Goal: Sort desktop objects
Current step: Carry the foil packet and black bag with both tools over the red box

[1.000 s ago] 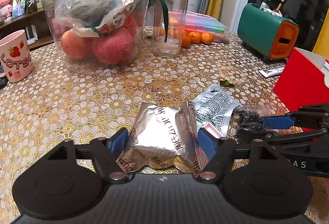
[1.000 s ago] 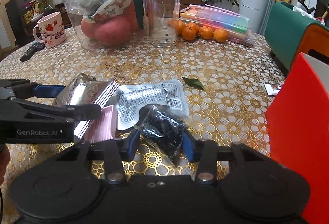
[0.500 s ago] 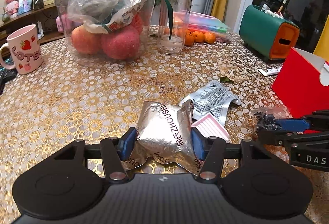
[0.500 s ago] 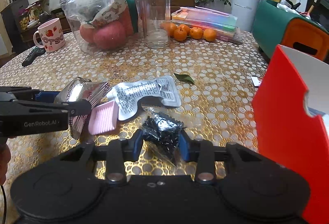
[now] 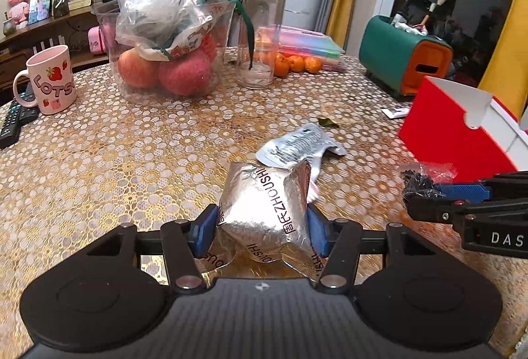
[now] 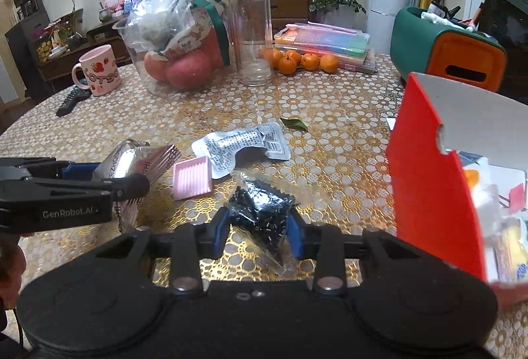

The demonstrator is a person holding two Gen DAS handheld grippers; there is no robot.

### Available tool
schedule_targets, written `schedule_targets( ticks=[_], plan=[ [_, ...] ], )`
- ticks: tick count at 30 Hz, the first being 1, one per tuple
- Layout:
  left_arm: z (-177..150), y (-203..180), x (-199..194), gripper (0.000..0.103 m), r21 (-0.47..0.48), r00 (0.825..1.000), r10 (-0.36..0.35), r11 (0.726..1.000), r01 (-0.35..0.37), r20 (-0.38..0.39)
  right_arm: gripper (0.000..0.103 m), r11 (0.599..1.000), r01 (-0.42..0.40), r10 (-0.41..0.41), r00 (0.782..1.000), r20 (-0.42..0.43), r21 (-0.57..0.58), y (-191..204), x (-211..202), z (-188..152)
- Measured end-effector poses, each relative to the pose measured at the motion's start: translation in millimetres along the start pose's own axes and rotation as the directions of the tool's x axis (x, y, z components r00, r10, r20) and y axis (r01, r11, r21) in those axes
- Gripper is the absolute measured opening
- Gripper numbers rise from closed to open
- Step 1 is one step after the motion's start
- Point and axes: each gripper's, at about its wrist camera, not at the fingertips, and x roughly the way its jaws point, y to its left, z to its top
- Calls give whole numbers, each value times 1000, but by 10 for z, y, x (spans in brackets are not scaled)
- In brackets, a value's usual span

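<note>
Both lifted off table, left claw (image 5: 260, 227) pinching foil packet (image 5: 264, 207), right claw (image 6: 259, 232) pinching black-bead bag (image 6: 260, 213)

Left wrist view: taken from just above the table (image 5: 99, 167), low and close, facing forward along the fingers (image 5: 204, 228) toward the fruit container (image 5: 165, 62) and glass jar (image 5: 260, 35). Right wrist view: same low forward aim, set just beside the red box (image 6: 425, 180). Shared by both: jar, fruit container, mug (image 6: 99, 70), tangerines (image 6: 298, 62), white sachet (image 6: 241, 144), each other's fingers.
</note>
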Motion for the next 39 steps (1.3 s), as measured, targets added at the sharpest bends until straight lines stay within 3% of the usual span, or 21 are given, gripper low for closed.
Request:
schedule_targets(
  ticks=[18, 31, 39],
  plan=[
    [-101, -685, -797, 55, 77, 996, -89, 993, 88, 21, 36, 999, -14, 12, 998, 65, 34, -124, -1009, -224],
    [38, -1461, -1108, 55, 182, 978, -206, 964, 196, 36, 36, 996, 26, -38, 990, 134, 86, -626, -1734, -392],
    [128, -1967, -1092, 55, 258, 965, -263, 934, 247, 26, 36, 989, 82, -103, 980, 170, 124, -1041, -1991, -424]
  ],
)
